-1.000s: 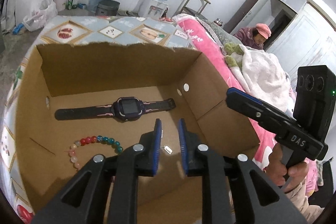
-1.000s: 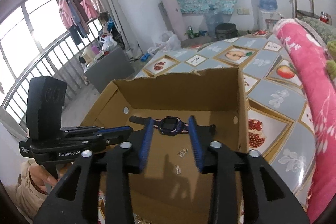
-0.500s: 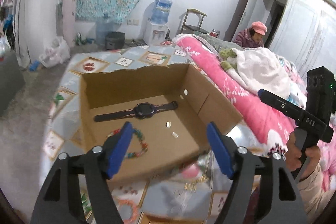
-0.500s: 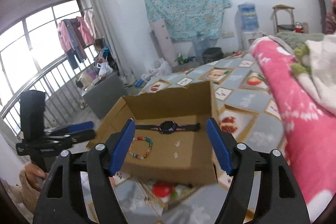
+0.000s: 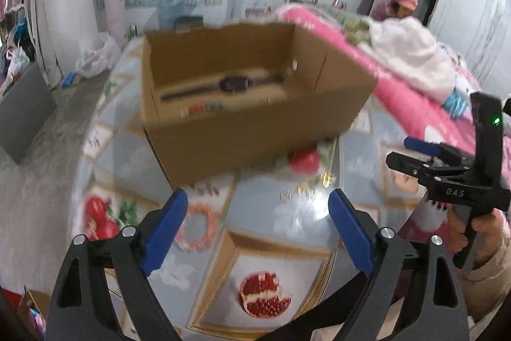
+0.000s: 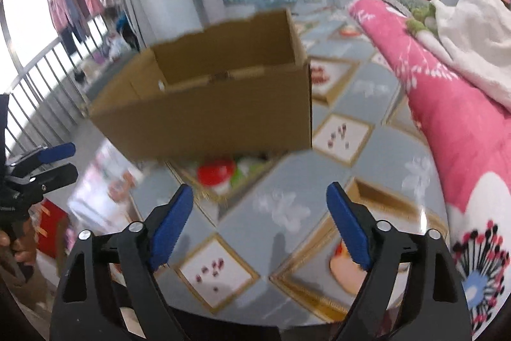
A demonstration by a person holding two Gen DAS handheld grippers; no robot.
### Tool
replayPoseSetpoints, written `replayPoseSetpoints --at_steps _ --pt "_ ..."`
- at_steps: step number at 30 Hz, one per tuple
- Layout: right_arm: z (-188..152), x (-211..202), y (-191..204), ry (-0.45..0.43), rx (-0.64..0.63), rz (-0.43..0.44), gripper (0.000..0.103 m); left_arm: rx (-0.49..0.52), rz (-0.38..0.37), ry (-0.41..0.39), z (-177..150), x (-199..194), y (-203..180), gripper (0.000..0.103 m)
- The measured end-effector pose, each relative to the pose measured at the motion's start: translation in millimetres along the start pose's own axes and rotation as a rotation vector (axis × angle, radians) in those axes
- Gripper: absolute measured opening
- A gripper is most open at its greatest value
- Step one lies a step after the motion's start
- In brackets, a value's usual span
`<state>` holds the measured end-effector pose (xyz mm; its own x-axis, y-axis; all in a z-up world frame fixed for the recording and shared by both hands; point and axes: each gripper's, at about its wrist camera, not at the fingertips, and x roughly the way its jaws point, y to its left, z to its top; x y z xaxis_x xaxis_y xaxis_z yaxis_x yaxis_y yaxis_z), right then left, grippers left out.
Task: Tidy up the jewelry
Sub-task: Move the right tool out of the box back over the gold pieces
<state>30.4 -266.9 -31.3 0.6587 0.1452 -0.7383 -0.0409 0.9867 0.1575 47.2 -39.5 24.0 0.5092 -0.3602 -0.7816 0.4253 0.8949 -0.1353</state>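
Left wrist view: watch [image 5: 234, 83] lies crosswise in the cardboard box [image 5: 255, 130] (both grippers' jaws just opened, empty).

Only readable thing is "DAS" in pale letters on the black body of the right gripper [image 5: 415, 154], right edge of the left wrist view. Everything else's too blurry.

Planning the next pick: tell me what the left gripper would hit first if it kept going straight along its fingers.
Probably the glossy fruit-patterned tablecloth. The open left gripper points down at bare cloth, between the pink bead bracelet and small gold pieces, short of the brown cardboard box. Blur makes depth uncertain.
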Motion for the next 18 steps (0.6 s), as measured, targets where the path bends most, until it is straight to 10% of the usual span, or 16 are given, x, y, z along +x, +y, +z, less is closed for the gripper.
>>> replayPoseSetpoints --at_steps 18 --pt "-33.3 52.3 14.5 0.12 -0.04 -0.178 0.088 0.04 0.131 0.135 -35.8 81.2 -14.4 0.089"
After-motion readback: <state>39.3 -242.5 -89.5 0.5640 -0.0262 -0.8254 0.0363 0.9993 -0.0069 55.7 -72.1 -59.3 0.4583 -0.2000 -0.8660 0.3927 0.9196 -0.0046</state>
